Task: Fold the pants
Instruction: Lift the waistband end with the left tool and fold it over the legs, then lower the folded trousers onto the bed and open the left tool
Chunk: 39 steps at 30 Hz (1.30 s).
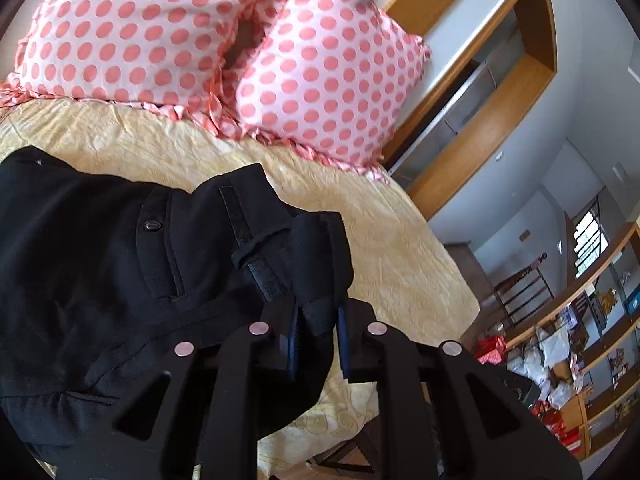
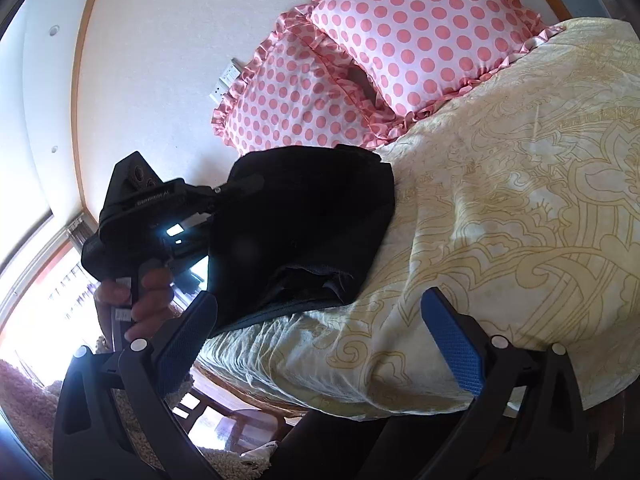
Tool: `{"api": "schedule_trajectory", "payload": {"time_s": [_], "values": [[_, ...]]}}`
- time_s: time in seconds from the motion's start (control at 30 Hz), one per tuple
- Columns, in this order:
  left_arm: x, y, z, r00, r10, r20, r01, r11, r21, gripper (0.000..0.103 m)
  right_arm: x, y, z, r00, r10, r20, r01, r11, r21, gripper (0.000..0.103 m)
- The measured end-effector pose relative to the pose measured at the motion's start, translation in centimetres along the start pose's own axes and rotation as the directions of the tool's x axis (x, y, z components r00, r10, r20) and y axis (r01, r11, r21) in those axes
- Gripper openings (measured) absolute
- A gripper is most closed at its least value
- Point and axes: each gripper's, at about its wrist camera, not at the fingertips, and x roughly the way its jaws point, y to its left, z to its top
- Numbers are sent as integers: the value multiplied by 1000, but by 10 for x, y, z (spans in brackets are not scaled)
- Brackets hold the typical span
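Pants point(image 1: 120, 248) pinched in left gripper point(image 1: 316, 320); right gripper point(image 2: 320, 332) jaws wide.

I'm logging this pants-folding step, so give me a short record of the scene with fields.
surface: bed with yellow patterned bedspread
garment: black pants, bunched on the bedspread
left gripper: shut on a fold of the pants
right gripper: open, nothing between the fingers
background: two pink polka-dot pillows at the head of the bed
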Motion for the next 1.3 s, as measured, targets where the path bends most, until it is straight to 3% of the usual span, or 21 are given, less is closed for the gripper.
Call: {"api": "schedule_trajectory", "payload": {"time_s": [0.23,0.37,0.43,0.53,0.57,0.67,0.73,0.8,0.83,0.87,0.9,0.97,1.03,1.07,1.13,1.2,1.23,1.3], "values": [[0,-12,-18,998,11,69,-18,994,104,18,-1,-1,2,1000,-18,5,18,1000,-2,102],[27,-8,-38,999,15,-49,-10,995,96,26,0,1,3,1000,-21,8,21,1000,-5,102],[30,-2,-43,999,-5,-50,9,997,72,28,-5,3,3,999,-28,26,29,1000,-12,102],[21,-2,-45,998,-54,-26,56,995,85,46,-14,7,8,997,-52,58,55,998,-35,102],[18,-3,-46,997,-77,-24,79,992,95,61,-17,9,11,996,-61,64,64,997,-45,102],[-1,-8,-54,995,-99,-5,99,982,160,77,-21,18,22,994,-77,80,83,993,-81,102],[-17,-9,-61,998,-62,7,59,975,213,92,-20,27,32,992,-87,91,97,989,-115,102],[-35,0,-66,996,59,70,-74,966,248,97,-9,41,45,988,-131,76,142,976,-168,102],[-43,5,-67,981,157,115,-182,949,258,98,2,48,51,984,-169,57,177,963,-202,102],[-50,12,-67,953,258,157,-292,921,258,99,14,55,57,977,-209,38,212,948,-238,102],[-57,19,-66,909,363,203,-406,880,246,100,26,61,62,971,-238,23,235,933,-271,102],[-66,34,-64,805,532,262,-585,784,206,101,54,69,73,958,-286,-8,269,911,-314,102],[-70,48,-62,712,641,287,-696,698,169,101,83,73,85,942,-331,-49,296,893,-338,102],[-70,54,-61,680,675,286,-728,667,157,101,98,72,89,934,-351,-72,307,887,-346,102],[-69,67,-62,644,715,272,-762,632,144,101,126,68,98,907,-402,-123,339,873,-351,97],[-70,76,-63,634,730,255,-771,623,133,101,148,60,102,874,-456,-167,377,854,-358,86],[-70,81,-64,635,733,244,-770,625,127,101,158,56,104,857,-480,-189,392,844,-365,86],[-72,86,-66,654,720,230,-753,647,117,101,171,48,105,836,-499,-229,403,841,-361,84]]}}
